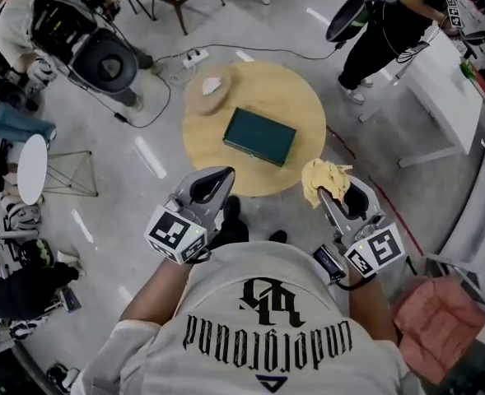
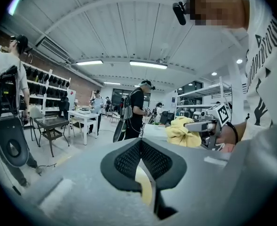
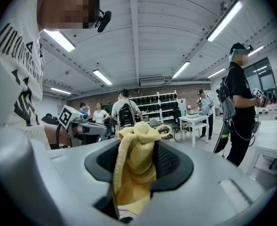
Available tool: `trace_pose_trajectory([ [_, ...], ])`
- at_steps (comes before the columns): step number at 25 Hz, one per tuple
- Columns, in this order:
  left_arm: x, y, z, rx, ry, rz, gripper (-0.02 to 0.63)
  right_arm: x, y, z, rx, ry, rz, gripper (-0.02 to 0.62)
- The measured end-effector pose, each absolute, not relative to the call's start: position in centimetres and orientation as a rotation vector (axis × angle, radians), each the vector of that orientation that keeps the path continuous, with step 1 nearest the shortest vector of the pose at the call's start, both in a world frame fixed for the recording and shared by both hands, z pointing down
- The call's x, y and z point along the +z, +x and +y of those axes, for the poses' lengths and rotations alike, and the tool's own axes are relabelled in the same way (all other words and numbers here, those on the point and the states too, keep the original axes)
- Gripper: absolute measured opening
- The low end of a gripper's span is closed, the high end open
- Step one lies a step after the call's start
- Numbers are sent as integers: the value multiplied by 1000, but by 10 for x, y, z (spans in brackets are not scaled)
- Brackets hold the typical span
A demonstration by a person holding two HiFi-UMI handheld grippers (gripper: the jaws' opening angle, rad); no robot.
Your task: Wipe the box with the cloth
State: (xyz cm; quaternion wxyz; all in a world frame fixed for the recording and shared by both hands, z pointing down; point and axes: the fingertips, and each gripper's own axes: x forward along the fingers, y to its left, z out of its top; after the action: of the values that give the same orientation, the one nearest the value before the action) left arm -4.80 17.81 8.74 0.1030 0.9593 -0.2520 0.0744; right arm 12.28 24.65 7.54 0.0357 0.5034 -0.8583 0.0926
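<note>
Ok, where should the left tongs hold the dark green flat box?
Likely its left short end, from the left: the dark green flat box lies flat on the round wooden table, that end nearest the left tongs, leaving the top free.

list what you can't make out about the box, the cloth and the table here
Box: head view only, too small to show dirt; neither gripper view shows it.
Pale thing on the table: head view, too small to name.
Cloth: right gripper view, lower end hidden inside the right gripper.
</note>
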Motion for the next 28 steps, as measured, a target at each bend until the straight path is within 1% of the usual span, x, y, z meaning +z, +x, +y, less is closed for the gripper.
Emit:
trace_pose_trajectory([
  [7,92,-61,110,228,2841,-643,6,76,109,192,311,1654,-2570,169],
  [16,98,-76,53,244,2875,-489,6,75,87,144,295,1787,-2480,169],
  [22,106,-96,28,250,2885,-431,6,81,71,130,293,1847,-2415,169],
  [28,129,-99,17,292,2851,-384,6,90,65,124,328,1881,-2368,169],
])
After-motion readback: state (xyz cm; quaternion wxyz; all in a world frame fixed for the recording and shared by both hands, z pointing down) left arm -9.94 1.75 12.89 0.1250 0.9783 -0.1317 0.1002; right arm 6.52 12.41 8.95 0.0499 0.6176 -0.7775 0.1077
